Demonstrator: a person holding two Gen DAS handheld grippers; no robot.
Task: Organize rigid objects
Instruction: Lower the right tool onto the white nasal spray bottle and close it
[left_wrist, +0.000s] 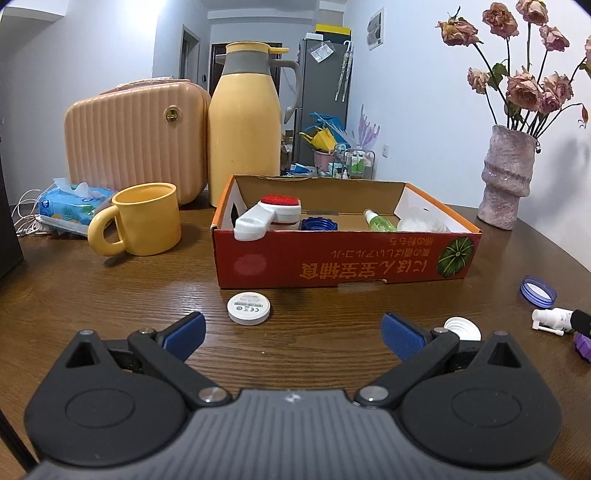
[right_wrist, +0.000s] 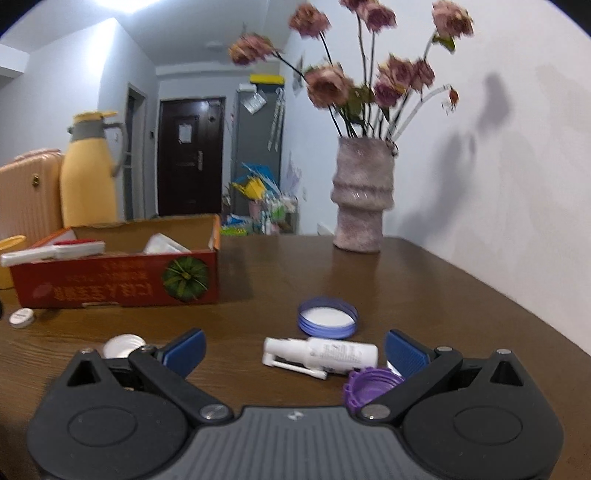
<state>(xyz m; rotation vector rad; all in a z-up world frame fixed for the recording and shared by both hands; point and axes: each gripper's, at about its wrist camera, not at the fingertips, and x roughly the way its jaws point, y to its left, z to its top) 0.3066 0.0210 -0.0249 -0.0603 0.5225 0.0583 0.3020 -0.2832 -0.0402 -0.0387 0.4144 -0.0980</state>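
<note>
Plastic, light and stiff, the white spray bottle (right_wrist: 320, 353) lies just beyond our gaping right gripper (right_wrist: 294, 352), so we judge its round, likely slippery barrel the best hold, while our left gripper (left_wrist: 293, 338) also gapes empty.

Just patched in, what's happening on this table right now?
Small items are being sorted into the red cardboard box, which already holds a brush, a blue cap and a green bottle. Both grippers are open and empty. The right gripper faces the white spray bottle, with a purple cap beside it. The left gripper hovers near the white round disc.
</note>
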